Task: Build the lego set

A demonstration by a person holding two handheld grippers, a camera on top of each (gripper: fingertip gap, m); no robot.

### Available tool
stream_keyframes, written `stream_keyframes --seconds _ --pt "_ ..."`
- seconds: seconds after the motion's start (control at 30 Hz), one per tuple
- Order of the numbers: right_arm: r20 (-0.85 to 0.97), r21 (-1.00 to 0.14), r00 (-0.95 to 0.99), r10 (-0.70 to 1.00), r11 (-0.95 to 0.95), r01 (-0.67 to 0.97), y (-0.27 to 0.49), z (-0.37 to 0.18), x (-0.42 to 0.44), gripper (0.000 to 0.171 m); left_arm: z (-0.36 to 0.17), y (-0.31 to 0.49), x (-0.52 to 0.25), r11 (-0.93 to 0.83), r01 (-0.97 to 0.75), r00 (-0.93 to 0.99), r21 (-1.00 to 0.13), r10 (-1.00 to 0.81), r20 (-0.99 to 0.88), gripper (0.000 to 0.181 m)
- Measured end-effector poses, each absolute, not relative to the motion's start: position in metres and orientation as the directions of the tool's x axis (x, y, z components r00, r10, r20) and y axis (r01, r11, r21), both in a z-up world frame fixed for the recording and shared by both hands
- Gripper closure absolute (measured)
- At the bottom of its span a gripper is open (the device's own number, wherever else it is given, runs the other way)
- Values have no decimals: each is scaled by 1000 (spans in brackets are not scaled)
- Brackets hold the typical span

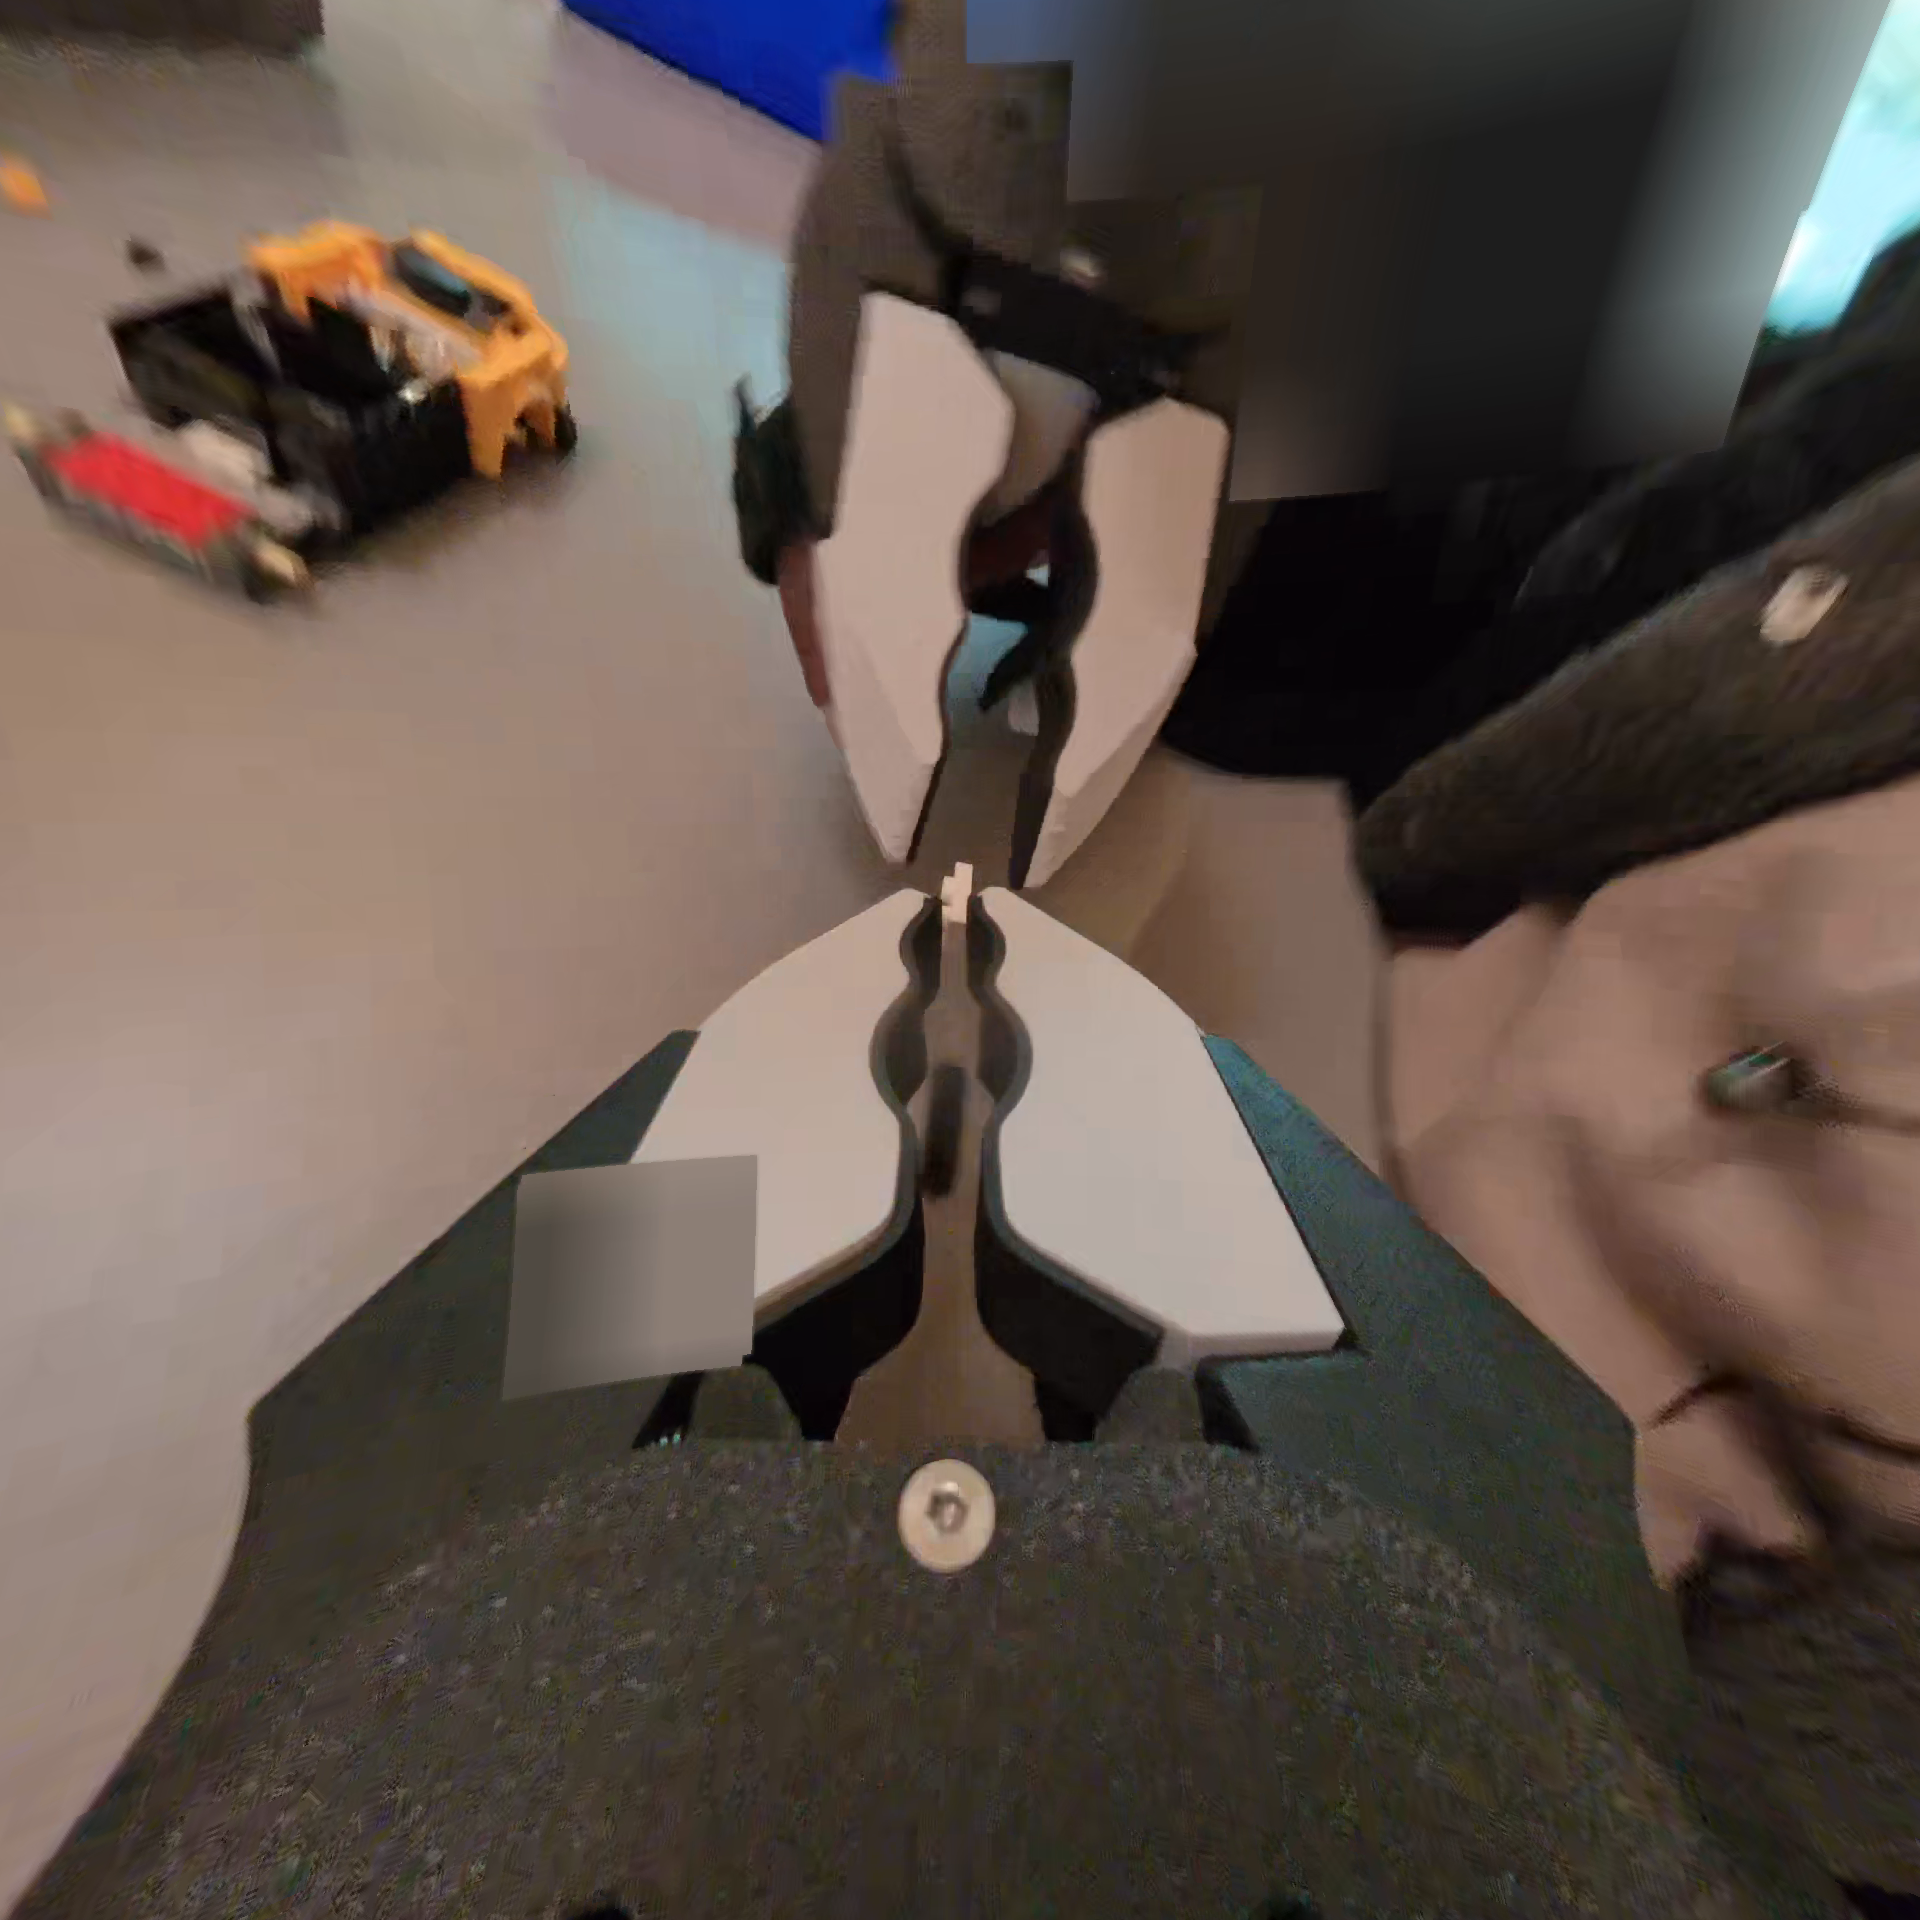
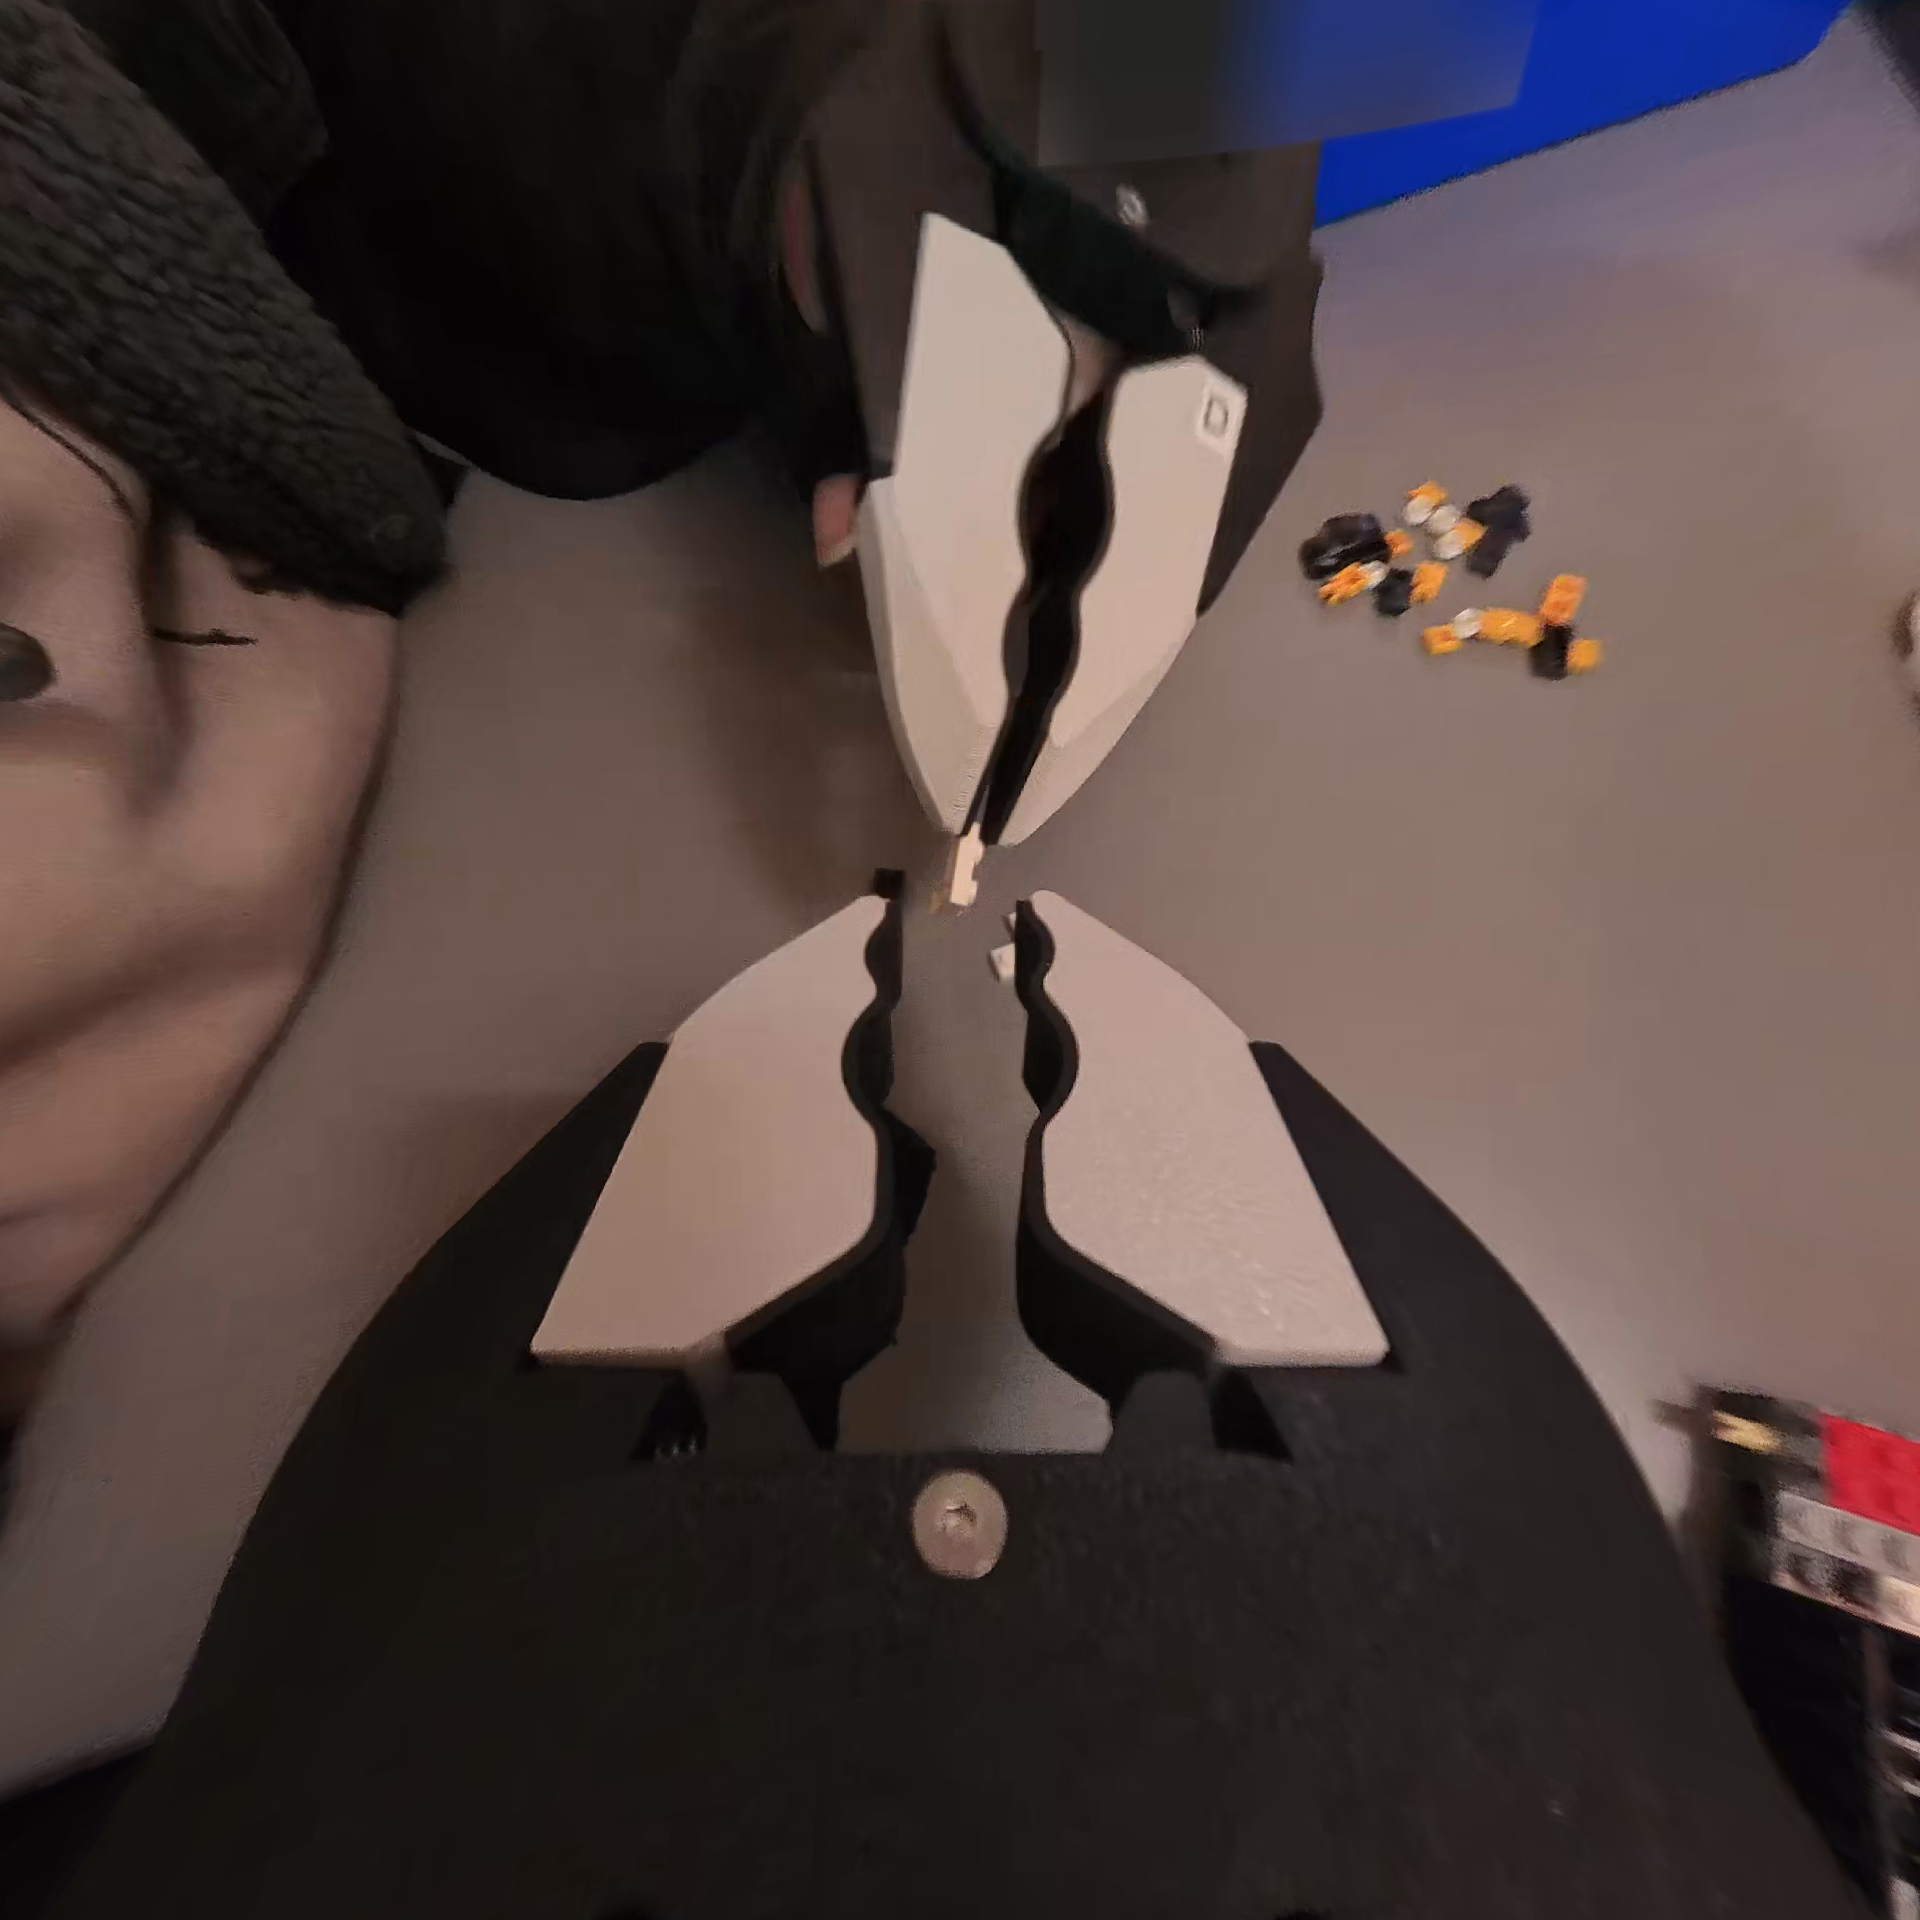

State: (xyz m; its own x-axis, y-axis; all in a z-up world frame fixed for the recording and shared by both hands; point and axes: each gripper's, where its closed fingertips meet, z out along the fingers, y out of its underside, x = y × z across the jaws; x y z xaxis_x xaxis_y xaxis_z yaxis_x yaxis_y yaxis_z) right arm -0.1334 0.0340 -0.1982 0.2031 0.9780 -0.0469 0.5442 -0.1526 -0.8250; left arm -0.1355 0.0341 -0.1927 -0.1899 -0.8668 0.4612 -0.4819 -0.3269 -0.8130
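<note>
No containers seen. My left tongs pinch a small white brick at the tips, held above the bench. My right tongs stand parted, empty, tip to tip with the brick. Model, orange and black, lies far left; loose pieces lie well apart.

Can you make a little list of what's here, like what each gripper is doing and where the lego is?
left gripper: shut on white piece
right gripper: open, empty, tip to tip with the left
model: orange and black, on the table
loose pieces: orange and black, on the table
</note>
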Motion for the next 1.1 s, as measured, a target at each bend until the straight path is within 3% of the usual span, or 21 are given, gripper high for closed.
stream_keyframes --seconds 0.13,0.37,0.73,0.83,0.97,1.1 --pt "45 -797 232 972 -105 595 39 -204 -135 156 -183 42 -135 -623 -436 -180 -649 -646 741 177" --pt "-208 -823 214 955 -289 489 34 -202 -139 154 -189 42 -135 -668 -455 -156 -589 -592 791 179" --pt "316 -748 234 919 90 658 52 -201 -140 151 -188 52 -135 -795 -410 -147 -446 -425 893 179" --pt "375 -723 227 899 130 678 54 -199 -140 154 -187 54 -135 -813 -402 -152 -421 -394 906 179" --pt "306 -740 244 920 69 669 52 -202 -139 154 -191 55 -134 -797 -399 -124 -454 -443 888 179" --pt "96 -733 272 958 -116 670 42 -217 -136 154 -200 55 -139 -592 -467 -90 -657 -707 701 168"
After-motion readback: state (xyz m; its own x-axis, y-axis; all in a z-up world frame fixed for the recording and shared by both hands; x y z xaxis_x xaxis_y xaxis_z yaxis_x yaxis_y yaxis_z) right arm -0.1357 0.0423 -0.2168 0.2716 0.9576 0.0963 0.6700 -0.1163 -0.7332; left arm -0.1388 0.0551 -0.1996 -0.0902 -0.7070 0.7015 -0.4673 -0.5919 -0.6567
